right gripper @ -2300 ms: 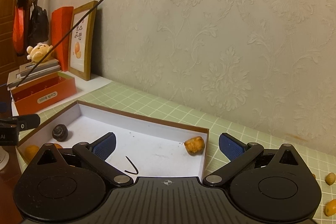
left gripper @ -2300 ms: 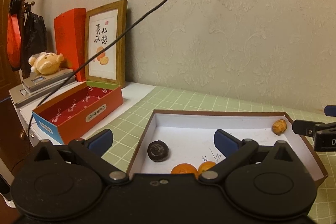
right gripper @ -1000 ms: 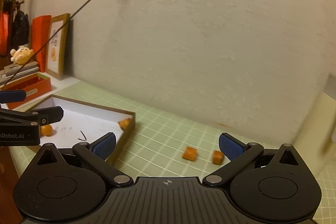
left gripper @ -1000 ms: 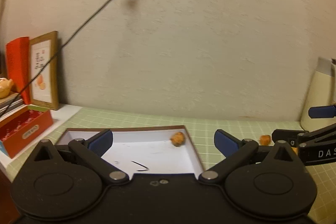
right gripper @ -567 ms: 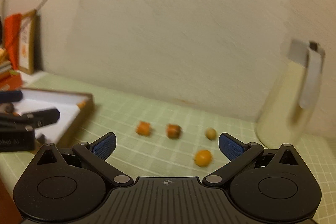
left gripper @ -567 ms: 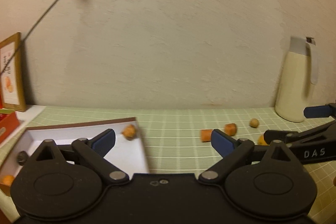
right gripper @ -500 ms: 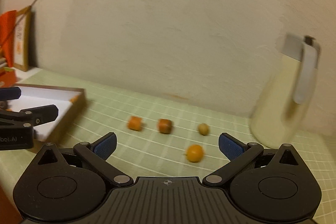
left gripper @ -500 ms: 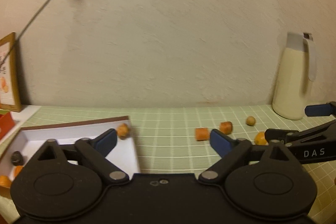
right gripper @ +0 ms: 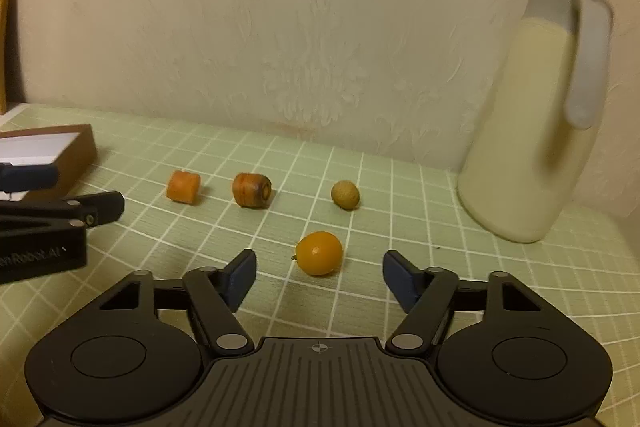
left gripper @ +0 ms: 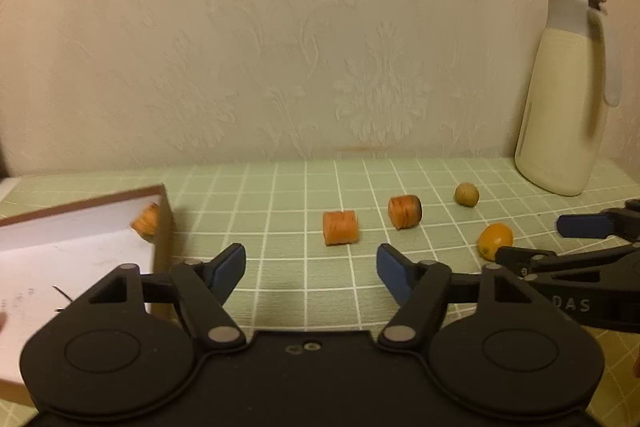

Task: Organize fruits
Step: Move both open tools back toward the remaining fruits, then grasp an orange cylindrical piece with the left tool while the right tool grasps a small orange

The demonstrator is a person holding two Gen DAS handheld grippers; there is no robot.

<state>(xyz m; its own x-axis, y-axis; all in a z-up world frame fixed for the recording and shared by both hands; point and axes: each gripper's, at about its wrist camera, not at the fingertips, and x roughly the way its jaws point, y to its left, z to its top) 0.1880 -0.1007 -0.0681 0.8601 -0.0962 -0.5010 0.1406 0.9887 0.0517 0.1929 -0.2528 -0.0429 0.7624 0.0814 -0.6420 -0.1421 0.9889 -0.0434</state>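
My right gripper (right gripper: 319, 281) hovers low over the counter (right gripper: 400, 195) with its jaws half spread and just closing in, nothing between them yet, lined up on the small orange fruit (right gripper: 319, 253) just ahead so it can go to the box (left gripper: 80, 247) at far left. My left gripper (left gripper: 311, 269), jaws likewise narrowing on nothing, faces the 2 carrot pieces (left gripper: 340, 227). The near piece lies on its side, long axis running left to right; the fruit's stem end points left.

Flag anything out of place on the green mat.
Four pieces lie loose on the mat, outside the box: two carrot chunks, a small tan fruit and an orange kumquat. Nothing looks spilled or damaged.
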